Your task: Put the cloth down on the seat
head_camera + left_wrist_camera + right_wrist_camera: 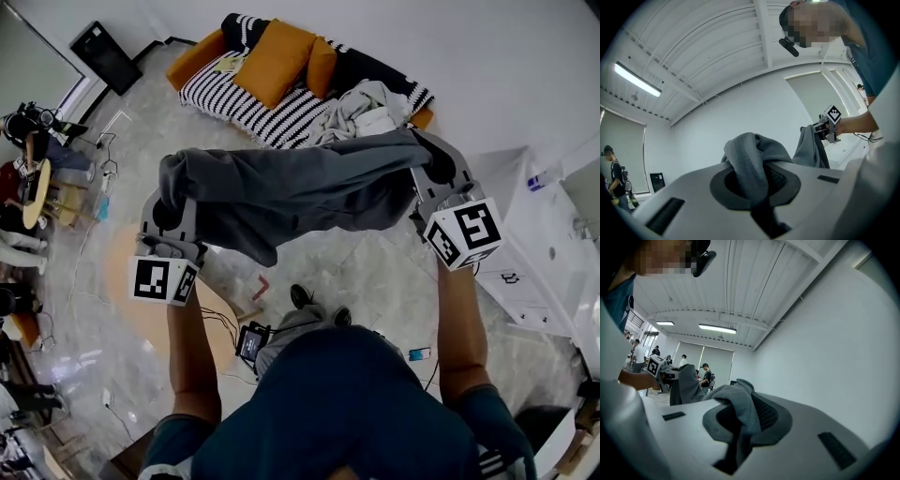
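A dark grey cloth [291, 192] hangs stretched between my two grippers, high above the floor in the head view. My left gripper [173, 204] is shut on its left end and my right gripper [433, 167] on its right end. The left gripper view shows the cloth [749, 161] bunched between my left gripper's [752, 183] jaws, with the other gripper [829, 125] holding the far end. In the right gripper view a fold of cloth [736, 406] is pinched in my right gripper [740, 423]. The seat, a striped sofa [253, 103], lies beyond the cloth.
Orange cushions [277, 58] and a pile of pale clothes [367, 108] lie on the sofa. A white cabinet [548, 253] stands at the right. A round wooden table [150, 305] is below my left gripper. Cables and a small device [251, 343] lie on the floor. People stand far off [705, 373].
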Demonstrator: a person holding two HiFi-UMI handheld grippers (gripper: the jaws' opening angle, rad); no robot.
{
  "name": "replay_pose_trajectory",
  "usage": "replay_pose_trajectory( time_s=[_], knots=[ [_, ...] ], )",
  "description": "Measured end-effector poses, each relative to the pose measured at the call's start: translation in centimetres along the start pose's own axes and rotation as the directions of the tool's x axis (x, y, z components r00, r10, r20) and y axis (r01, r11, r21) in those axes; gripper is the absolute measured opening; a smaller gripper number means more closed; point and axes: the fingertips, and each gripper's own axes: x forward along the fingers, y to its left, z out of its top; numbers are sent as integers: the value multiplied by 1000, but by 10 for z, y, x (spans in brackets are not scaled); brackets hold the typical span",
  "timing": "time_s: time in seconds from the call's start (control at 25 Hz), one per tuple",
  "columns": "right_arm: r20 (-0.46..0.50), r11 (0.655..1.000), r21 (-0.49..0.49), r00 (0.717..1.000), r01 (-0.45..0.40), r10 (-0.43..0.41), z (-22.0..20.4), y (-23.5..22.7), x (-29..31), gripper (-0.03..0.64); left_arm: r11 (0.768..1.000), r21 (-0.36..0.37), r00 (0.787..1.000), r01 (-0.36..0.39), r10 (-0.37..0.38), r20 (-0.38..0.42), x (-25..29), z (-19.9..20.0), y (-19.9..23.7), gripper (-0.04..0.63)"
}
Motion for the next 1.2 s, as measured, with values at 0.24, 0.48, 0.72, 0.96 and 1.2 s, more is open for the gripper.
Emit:
replay_pose_trajectory(
  time_s=[0.24,0.48,0.72,0.96,1.2],
  knots=[
    [-9,999,-12,999,33,-33,-2,-9,51,35,999,-1,999,37,-37,15,40,-13,45,37],
    [-5,997,-5,997,74,-74,-7,-17,102,35,997,14,997,70,-71,28,76,-26,91,35],
    [-22,998,9,998,60,-60,-18,-37,150,35,998,6,998,66,-66,15,116,-43,119,35],
    [-8,1000,24,1000,17,-17,-33,-74,203,35,999,15,999,36,-36,-18,166,-60,136,35],
    [16,998,49,999,-47,46,-41,-121,260,35,999,42,999,-4,6,-44,227,-65,152,35]
  ],
)
